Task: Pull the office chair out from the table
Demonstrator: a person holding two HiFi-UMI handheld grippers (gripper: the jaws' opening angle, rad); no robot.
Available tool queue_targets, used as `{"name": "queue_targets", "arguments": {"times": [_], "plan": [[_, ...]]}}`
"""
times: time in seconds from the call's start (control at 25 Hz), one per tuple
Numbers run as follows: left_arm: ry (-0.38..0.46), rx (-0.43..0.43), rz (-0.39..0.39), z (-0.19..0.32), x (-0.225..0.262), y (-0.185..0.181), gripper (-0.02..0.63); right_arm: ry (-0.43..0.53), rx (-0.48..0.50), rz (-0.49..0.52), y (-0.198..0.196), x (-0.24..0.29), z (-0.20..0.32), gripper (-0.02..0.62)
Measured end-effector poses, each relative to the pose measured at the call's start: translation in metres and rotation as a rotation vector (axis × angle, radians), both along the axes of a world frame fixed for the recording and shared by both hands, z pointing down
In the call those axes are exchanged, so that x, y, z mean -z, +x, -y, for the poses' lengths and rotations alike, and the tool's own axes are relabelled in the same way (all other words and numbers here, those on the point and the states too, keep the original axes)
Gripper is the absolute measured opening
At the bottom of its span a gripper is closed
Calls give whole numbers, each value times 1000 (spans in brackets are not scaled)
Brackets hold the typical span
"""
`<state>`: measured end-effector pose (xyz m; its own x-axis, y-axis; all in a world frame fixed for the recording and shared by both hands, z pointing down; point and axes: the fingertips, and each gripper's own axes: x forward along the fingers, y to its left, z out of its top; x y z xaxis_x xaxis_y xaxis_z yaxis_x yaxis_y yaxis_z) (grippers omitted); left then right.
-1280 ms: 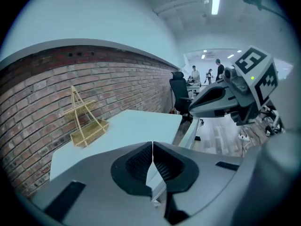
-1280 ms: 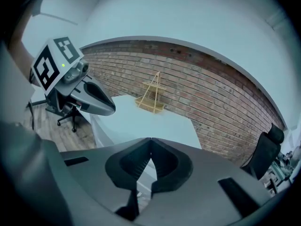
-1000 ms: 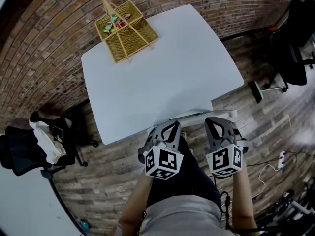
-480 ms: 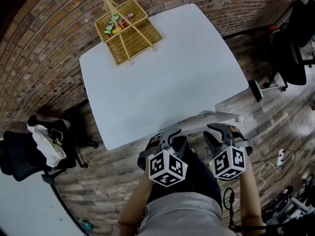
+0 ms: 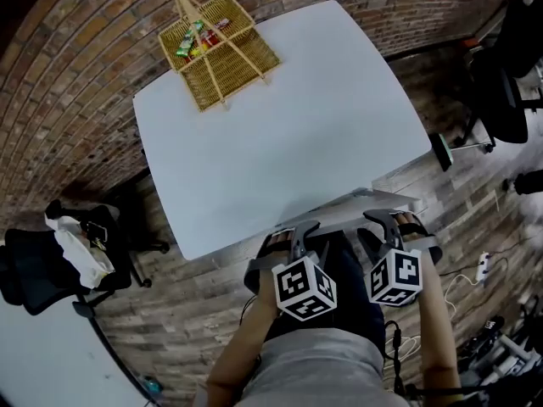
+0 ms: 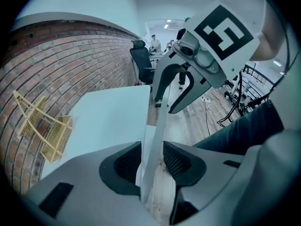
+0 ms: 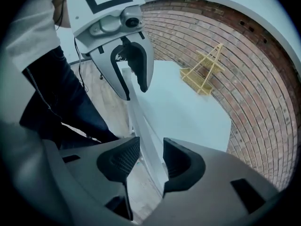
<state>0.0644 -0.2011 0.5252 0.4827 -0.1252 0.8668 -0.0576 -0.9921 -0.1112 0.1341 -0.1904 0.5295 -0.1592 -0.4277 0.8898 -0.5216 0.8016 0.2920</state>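
We list one office chair (image 5: 373, 198), of which only the pale top rail shows, at lower centre of the frame, just beside the near edge of the white surface (image 5: 280, 142). The left gripper (image 5: 295, 232) and right gripper (image 5: 399, 222) sit side by side below it, each straddling that rail. Their jaws have just been opening, and both are released, with the pads clear of the rail. We also record a wicker basket (image 5: 222, 53) on the surface's far corner at upper left, one dark chair (image 5: 34, 270) at far left and another (image 5: 501, 83) at far right.
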Motion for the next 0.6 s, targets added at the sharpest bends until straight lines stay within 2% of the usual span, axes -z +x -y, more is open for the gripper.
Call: {"name": "queue_targets", "arguments": {"times": [0.2,0.28,0.6], "plan": [[-48,23,41,-1,-9,1,169,-71,5,11,3,-5,2,183],[-43,28,60,2,-13,1,169,-79,29,-3,6,-8,3,184],[-1,-47,179,0,-34,3,169,-158,180,-142,16,-30,-3,183]]}}
